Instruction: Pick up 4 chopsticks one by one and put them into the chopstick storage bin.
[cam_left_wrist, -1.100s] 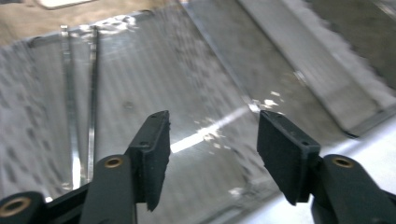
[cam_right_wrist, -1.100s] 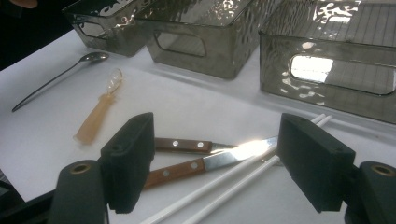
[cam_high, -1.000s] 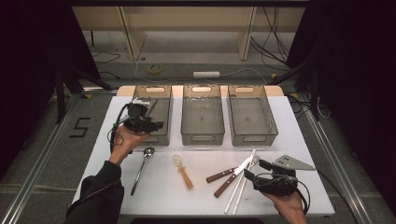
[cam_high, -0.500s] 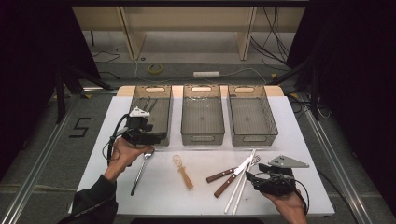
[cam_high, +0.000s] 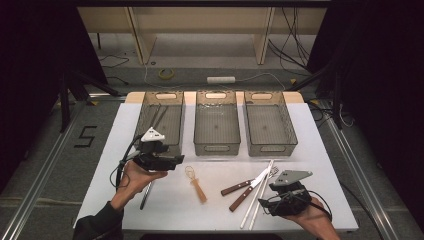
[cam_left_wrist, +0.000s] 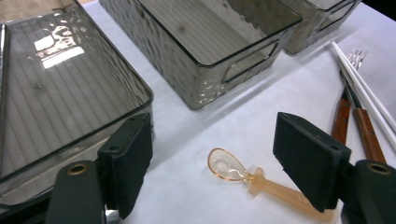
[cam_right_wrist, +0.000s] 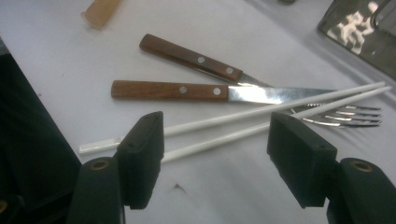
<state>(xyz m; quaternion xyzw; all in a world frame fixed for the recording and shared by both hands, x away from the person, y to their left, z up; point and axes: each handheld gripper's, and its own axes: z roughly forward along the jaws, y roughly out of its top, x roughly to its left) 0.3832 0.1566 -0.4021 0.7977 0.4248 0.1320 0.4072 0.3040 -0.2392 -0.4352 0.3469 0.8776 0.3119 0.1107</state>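
My left gripper (cam_high: 176, 161) hovers in front of the left bin (cam_high: 172, 146), jaws pointing right and open. They have just been opening, with nothing between them. An amber plastic spoon (cam_left_wrist: 233, 169) lies on the white table just beyond its jaws (cam_high: 195, 183). My right gripper (cam_high: 266, 204) is low at the front right, open. Its jaws have just been closing a little and press on nothing. Two white chopsticks (cam_right_wrist: 243, 126) lie right ahead of its jaws (cam_right_wrist: 215, 135). Past them are two wooden-handled knives (cam_right_wrist: 187, 74) and a fork (cam_right_wrist: 345, 115).
Three smoky clear bins stand in a row at the back: left, middle (cam_high: 216, 145) and right (cam_high: 272, 145). The left one has thin dark items inside. A metal spoon (cam_high: 145, 194) lies under my left hand. The table's front edge (cam_high: 200, 231) is close to both hands.
The left hand has drawn back from over the left bin toward the front of the table, nearer the amber spoon. The right hand has stayed in place.
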